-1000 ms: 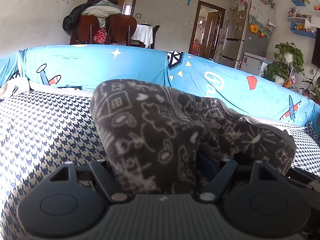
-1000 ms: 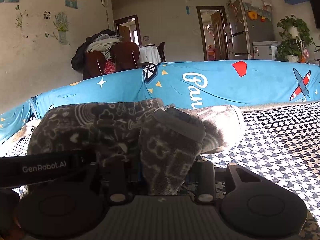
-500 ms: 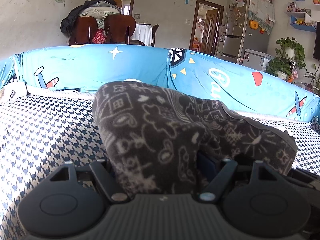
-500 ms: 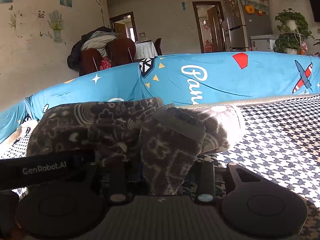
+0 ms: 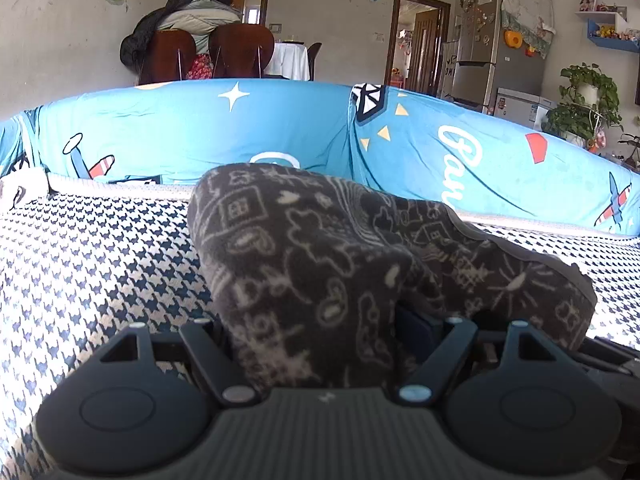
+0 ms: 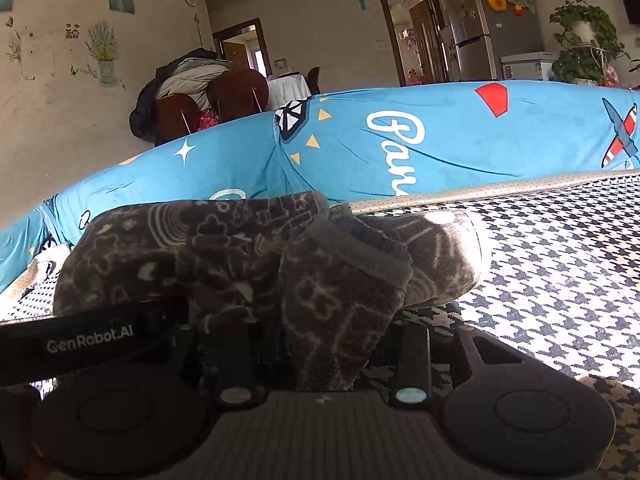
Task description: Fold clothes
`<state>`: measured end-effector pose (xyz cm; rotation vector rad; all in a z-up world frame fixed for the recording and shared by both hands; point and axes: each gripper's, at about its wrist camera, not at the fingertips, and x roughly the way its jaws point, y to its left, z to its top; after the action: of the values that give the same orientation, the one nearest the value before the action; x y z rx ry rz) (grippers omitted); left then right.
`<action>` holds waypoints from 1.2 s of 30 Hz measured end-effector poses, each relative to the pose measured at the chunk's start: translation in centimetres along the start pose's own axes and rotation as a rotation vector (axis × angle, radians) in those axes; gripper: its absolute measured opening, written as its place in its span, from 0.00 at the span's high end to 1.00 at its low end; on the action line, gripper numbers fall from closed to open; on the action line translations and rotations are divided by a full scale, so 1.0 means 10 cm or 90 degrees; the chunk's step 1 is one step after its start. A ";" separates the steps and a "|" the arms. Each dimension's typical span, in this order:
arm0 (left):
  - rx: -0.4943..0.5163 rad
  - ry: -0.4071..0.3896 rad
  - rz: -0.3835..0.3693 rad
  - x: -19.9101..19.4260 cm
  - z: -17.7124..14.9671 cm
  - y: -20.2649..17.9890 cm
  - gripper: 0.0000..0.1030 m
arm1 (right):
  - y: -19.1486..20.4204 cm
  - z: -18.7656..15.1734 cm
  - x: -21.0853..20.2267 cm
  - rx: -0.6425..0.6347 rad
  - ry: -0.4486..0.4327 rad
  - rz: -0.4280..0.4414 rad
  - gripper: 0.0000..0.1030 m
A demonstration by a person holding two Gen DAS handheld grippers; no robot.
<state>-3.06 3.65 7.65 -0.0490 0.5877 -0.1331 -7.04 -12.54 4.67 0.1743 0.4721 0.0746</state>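
Both hand-held grippers carry the grey doodle-print fleece garment.
Left hand-held gripper loosening around it, right hand-held gripper clamped; the garment came nearer the houndstooth sofa seat.

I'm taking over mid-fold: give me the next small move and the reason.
Probably lower both ends onto the cover together, then let go. The left gripper and right gripper each hold a bunch of the garment, which sags between them just above the cover with no flat fold yet.
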 end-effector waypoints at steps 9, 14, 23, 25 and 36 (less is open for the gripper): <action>-0.100 0.032 -0.014 0.03 -0.04 0.27 0.09 | -0.02 0.01 0.02 -0.013 0.032 -0.008 0.49; -0.138 0.002 -0.010 -0.11 0.01 0.37 0.08 | -0.13 0.04 -0.22 0.014 0.000 -0.053 0.45; -0.153 0.005 0.052 0.02 0.05 0.38 0.06 | -0.03 0.15 -0.43 -0.055 -0.079 -0.023 0.45; -0.180 0.020 0.056 0.09 0.00 0.44 0.05 | 0.04 0.11 -0.33 -0.079 -0.059 0.000 0.45; -0.211 0.046 0.067 0.17 -0.08 0.51 0.00 | 0.04 -0.10 0.10 -0.144 0.021 -0.052 0.50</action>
<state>-1.48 8.40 5.63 -0.3359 0.6781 0.0656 -6.57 -11.90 3.43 -0.0677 0.4989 0.0503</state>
